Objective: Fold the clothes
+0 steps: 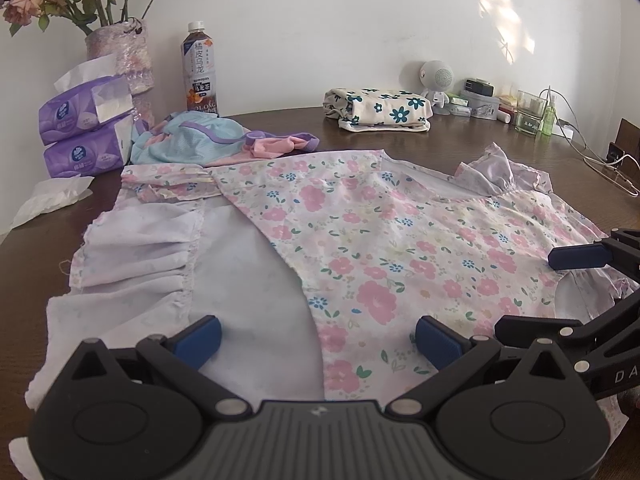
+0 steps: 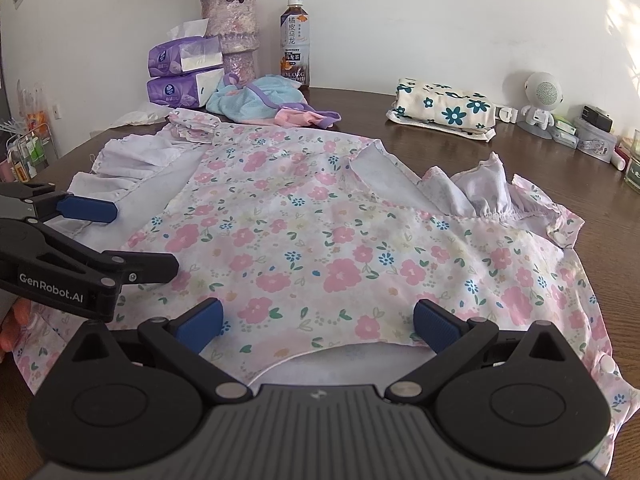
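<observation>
A pink floral dress [image 1: 384, 248] lies spread flat on the brown table [image 1: 420, 148]. Its front panel is folded diagonally, so the pale lining [image 1: 248, 264] and a gathered ruffle [image 1: 132, 256] show on the left. My left gripper [image 1: 318, 340] hovers open over the near edge, one finger above the lining and one above the floral print. My right gripper [image 2: 318, 326] is open too, low over the dress [image 2: 320, 232] near its curved near edge. Each gripper shows in the other's view: the right gripper [image 1: 528, 292] at the right, the left gripper [image 2: 144, 238] at the left. Neither holds cloth.
A crumpled blue, pink and purple garment [image 1: 200, 140] lies behind the dress. A folded cream cloth with blue flowers [image 1: 380, 110] sits at the back. Tissue packs [image 1: 84, 128], a vase of roses [image 1: 124, 52], a tea bottle [image 1: 200, 68], a white speaker [image 1: 436, 80], small boxes and cables line the wall.
</observation>
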